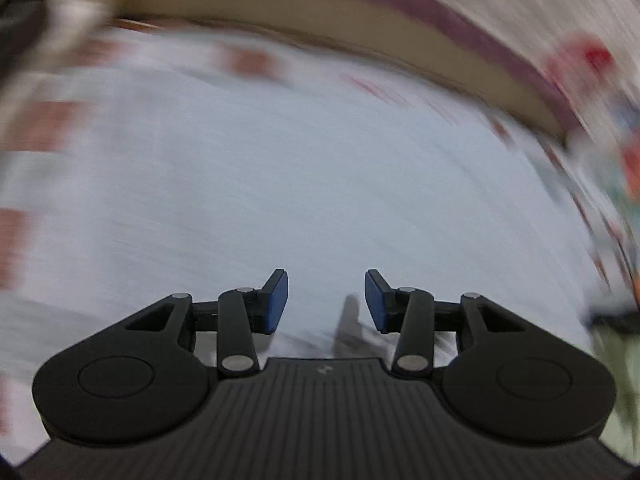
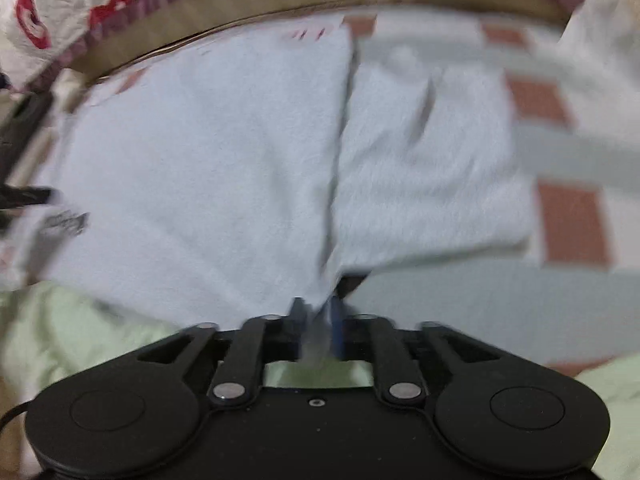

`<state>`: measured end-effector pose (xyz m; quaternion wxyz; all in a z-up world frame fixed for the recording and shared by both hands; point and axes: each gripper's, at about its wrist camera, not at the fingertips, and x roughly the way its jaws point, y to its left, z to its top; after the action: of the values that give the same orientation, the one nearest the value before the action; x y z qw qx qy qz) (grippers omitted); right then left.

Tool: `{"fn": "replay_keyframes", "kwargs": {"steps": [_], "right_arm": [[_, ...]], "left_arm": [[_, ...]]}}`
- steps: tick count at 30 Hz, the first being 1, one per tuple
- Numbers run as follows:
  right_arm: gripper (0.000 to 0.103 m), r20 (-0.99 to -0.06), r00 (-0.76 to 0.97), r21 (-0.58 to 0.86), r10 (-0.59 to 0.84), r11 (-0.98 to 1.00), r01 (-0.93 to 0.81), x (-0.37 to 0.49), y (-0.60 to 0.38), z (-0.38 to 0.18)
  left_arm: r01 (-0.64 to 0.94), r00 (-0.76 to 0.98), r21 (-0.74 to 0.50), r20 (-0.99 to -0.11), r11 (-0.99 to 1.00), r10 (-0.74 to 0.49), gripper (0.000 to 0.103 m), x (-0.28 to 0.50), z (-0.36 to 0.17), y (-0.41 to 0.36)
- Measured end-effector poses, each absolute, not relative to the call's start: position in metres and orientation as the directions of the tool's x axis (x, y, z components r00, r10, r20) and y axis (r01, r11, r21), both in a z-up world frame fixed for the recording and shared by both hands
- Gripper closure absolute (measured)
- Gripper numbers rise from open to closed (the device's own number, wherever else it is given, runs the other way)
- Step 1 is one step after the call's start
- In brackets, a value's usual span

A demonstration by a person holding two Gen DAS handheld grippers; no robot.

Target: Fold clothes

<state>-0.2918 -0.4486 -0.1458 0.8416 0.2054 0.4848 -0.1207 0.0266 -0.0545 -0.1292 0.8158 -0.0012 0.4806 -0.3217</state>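
Right hand-held gripper (image 2: 318,328): clamped on cloth (image 2: 208,152) hem; keep tension. Left hand-held gripper (image 1: 326,300): agape, empty, above cloth.

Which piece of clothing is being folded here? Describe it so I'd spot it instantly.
On the bed with the checked sheet, look at the middle. The pale blue garment lies spread there, one edge pinched in the right gripper. Unlike the light green cloth nearer, it is plain bluish-white.

A garment (image 2: 224,152) lies on a checked sheet (image 2: 572,220), a quilt (image 2: 52,336) at its near edge.
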Motion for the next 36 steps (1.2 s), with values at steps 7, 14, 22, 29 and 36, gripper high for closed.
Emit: {"fn": "replay_keyframes", "kwargs": {"steps": [7,14,22,29,36], "right_arm": [[0.056,-0.774,0.601,0.113,-0.199,0.891,0.440,-0.242,-0.417,-0.126],[0.056,-0.756,0.644,0.100,-0.122,0.949,0.298,-0.179,-0.368,-0.126],[0.056,-0.753,0.656,0.105,0.043,0.993,0.055,-0.145,-0.312,-0.131],[0.056,-0.750,0.652,0.107,0.114,0.993,-0.050,-0.139,-0.284,-0.136],[0.053,-0.745,0.650,0.105,0.147,0.989,-0.103,-0.138,-0.260,-0.141]], "left_arm": [[0.267,0.512,-0.278,-0.771,0.923,-0.380,0.057,0.096,-0.144,0.032],[0.255,0.534,-0.318,-0.741,0.913,-0.407,0.050,0.119,-0.162,0.041],[0.302,0.582,-0.333,-0.677,0.893,-0.450,0.047,0.130,-0.182,0.025],[0.338,0.578,-0.311,-0.676,0.889,-0.456,0.101,0.127,-0.181,0.016],[0.167,0.728,-0.114,-0.655,0.979,-0.201,0.101,0.093,-0.150,0.047]]}}
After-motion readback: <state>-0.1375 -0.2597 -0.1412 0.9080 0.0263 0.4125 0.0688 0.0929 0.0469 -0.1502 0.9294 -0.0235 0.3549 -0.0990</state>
